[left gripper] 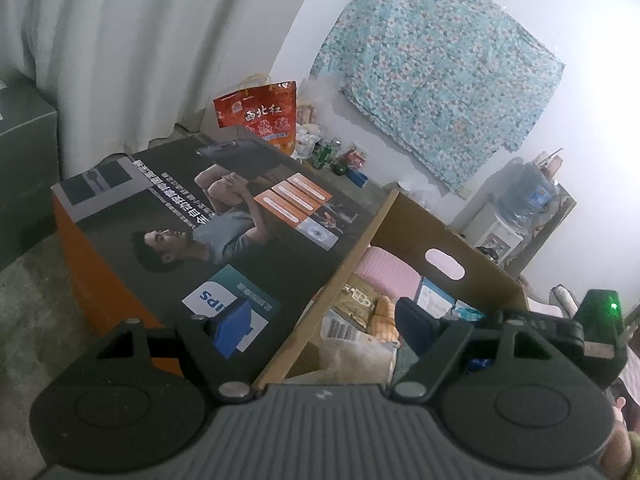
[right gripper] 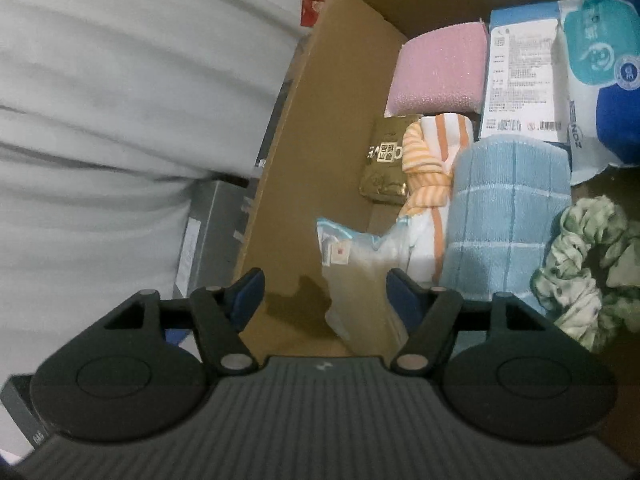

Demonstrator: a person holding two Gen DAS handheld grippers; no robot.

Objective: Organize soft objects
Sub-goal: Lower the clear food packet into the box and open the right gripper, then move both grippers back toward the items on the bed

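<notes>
Right gripper [right gripper: 325, 286] jaws apart, gripping nothing; plastic pouch [right gripper: 360, 280] stands between them inside the cardboard box [right gripper: 320, 120], long axis running away. Left gripper [left gripper: 324, 320] jaws wide, empty, farther off over the box edge.

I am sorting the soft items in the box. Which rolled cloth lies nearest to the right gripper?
The light blue checked towel, just beyond the right gripper. The pink towel lies far back by the box wall; the orange-striped cloth lies between them.
</notes>
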